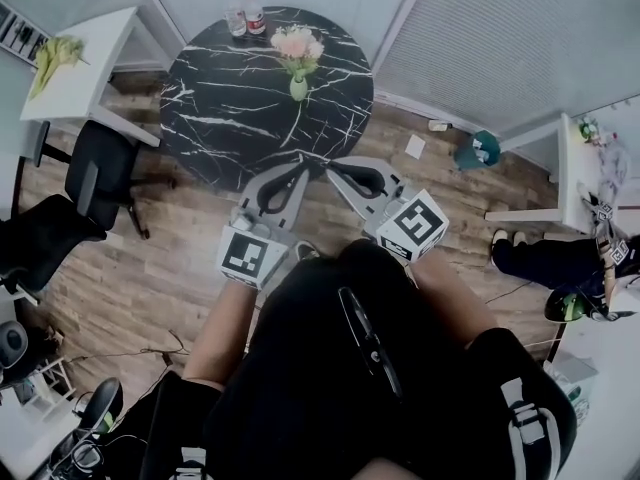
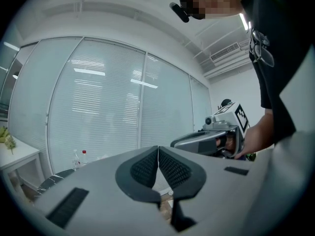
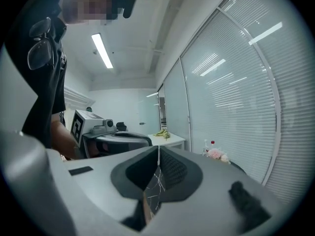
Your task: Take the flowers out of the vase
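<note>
So the flowers [image 1: 298, 46] stand upright in the vase [image 1: 298, 89], far ahead of left gripper [image 1: 300, 171] and right gripper [image 1: 334, 169], about equally close; both jaws pressed together, empty.

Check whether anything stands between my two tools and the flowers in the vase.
Nothing visible does. Only bare tabletop lies between the left tool, the right tool and the flowers in the vase; two bottles stand beyond it.
</note>
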The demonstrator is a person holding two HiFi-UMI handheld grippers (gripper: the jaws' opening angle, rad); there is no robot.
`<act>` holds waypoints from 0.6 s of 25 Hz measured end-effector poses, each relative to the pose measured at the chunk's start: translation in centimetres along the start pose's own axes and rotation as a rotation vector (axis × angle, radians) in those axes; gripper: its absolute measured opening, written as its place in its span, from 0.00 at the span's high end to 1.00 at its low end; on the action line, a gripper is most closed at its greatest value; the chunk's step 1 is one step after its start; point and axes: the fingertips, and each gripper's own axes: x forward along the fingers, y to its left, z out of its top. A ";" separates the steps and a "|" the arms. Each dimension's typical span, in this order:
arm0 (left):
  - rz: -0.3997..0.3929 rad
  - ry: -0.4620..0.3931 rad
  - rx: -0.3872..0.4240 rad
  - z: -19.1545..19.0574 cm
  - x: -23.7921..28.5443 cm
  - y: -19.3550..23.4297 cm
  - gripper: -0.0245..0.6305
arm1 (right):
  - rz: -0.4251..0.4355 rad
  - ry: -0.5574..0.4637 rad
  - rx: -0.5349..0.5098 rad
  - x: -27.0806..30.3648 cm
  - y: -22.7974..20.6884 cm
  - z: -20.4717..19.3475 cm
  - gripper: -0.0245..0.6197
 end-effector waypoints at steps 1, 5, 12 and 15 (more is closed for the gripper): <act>0.002 -0.002 -0.005 0.0 0.0 0.3 0.94 | -0.004 0.002 0.002 0.2 -0.1 0.0 0.93; 0.005 -0.005 -0.004 -0.1 0.4 1.2 0.94 | -0.024 -0.004 0.015 0.8 -0.9 0.1 0.93; 0.031 0.011 -0.009 -0.9 1.8 3.0 0.94 | -0.011 -0.007 0.022 2.5 -2.8 -0.3 0.93; 0.049 0.017 0.001 -1.2 2.8 4.0 0.94 | 0.002 -0.010 0.020 3.4 -4.3 -0.2 0.93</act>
